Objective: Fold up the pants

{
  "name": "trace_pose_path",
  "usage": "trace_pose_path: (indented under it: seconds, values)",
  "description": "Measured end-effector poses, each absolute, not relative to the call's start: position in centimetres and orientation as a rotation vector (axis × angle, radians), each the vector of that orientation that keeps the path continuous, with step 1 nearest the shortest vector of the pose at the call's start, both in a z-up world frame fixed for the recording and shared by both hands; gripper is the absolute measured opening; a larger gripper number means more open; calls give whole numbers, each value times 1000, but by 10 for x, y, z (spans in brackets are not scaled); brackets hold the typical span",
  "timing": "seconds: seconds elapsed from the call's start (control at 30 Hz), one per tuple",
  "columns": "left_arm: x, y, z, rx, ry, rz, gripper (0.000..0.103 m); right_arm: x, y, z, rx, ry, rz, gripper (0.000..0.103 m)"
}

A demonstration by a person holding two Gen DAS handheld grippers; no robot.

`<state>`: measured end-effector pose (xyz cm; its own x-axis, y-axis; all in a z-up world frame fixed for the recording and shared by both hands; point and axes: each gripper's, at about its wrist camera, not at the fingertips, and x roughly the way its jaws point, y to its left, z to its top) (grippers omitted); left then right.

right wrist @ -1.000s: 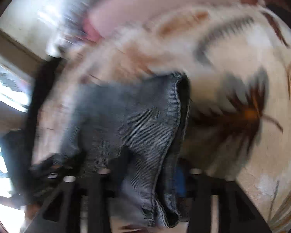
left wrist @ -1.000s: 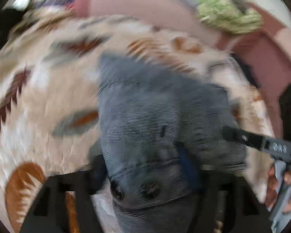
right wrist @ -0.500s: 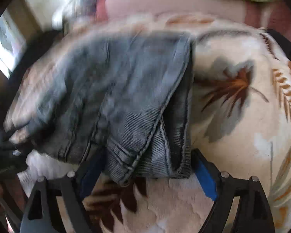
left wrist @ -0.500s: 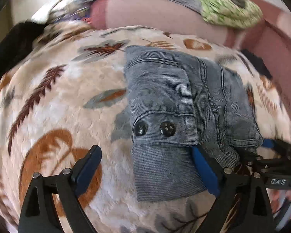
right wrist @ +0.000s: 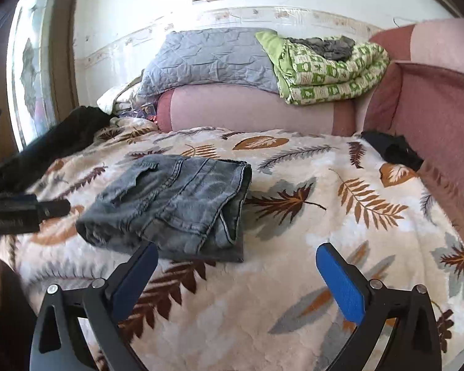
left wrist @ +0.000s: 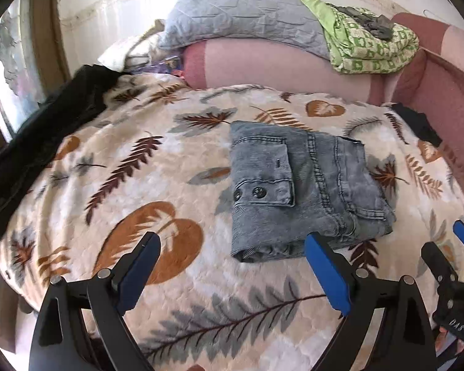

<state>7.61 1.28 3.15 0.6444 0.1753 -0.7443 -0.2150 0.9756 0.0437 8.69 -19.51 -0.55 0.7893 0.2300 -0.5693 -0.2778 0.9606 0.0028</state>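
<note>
Blue pads on my left gripper (left wrist: pixel 232 266) sit wide apart with nothing between them. My right gripper (right wrist: pixel 235 275) has just been opening wide too, and it holds nothing. I see the grey pants (left wrist: pixel 297 191) folded on the leafy blanket (left wrist: pixel 139 185), just past both grippers. A green quilt (right wrist: pixel 324 71) lies far behind.

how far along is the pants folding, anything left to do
Done, by the look of it: the grey jeans lie as a compact folded stack on the leaf-print blanket. Nothing is in hand; the left gripper and right gripper are open and clear of the cloth, the right's jaws having just widened. At most, the uneven near edge could be squared.
</note>
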Motion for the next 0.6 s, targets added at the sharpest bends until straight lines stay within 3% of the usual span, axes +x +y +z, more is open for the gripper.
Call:
trace_pose_path:
  seconds: [0.6]
  values:
    - [81,-24,40,-117,861,36,97,87,-209,-13,15,615,298,103]
